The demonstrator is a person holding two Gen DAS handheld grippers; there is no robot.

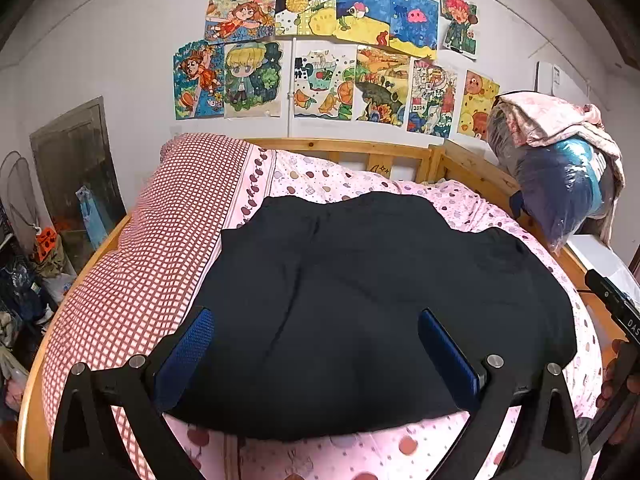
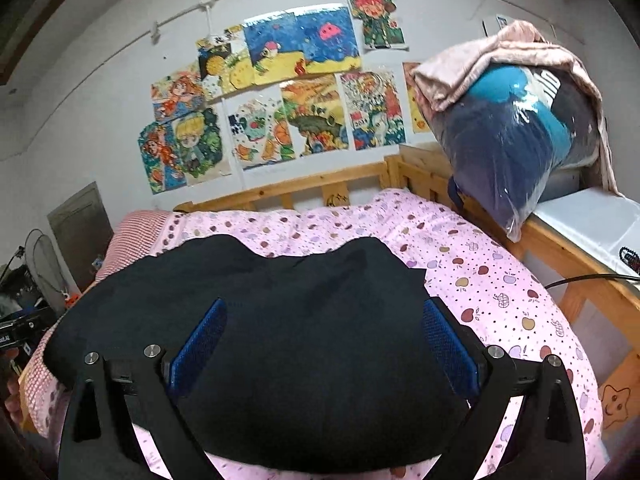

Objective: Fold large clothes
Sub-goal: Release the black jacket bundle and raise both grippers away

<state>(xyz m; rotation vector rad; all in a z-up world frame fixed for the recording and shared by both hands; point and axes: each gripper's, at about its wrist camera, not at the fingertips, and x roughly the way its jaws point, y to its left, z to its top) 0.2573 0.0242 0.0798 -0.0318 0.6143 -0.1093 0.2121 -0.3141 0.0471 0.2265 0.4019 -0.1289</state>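
- Black garment (image 1: 360,300) lies spread on the pink bed (image 1: 340,452), ahead of both claws.
- Left claw (image 1: 316,352): spread, empty.
- Right claw (image 2: 324,344): spread, empty.

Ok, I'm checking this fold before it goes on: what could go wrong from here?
The black garment is dark and creased, so its edges are hard to read; an open left gripper or right gripper may pinch several layers. Its left edge overlaps the red checked quilt, which might get caught.

pink bedsheet (image 1: 340,184), wall drawings (image 1: 320,80), bagged clothes (image 2: 516,148)
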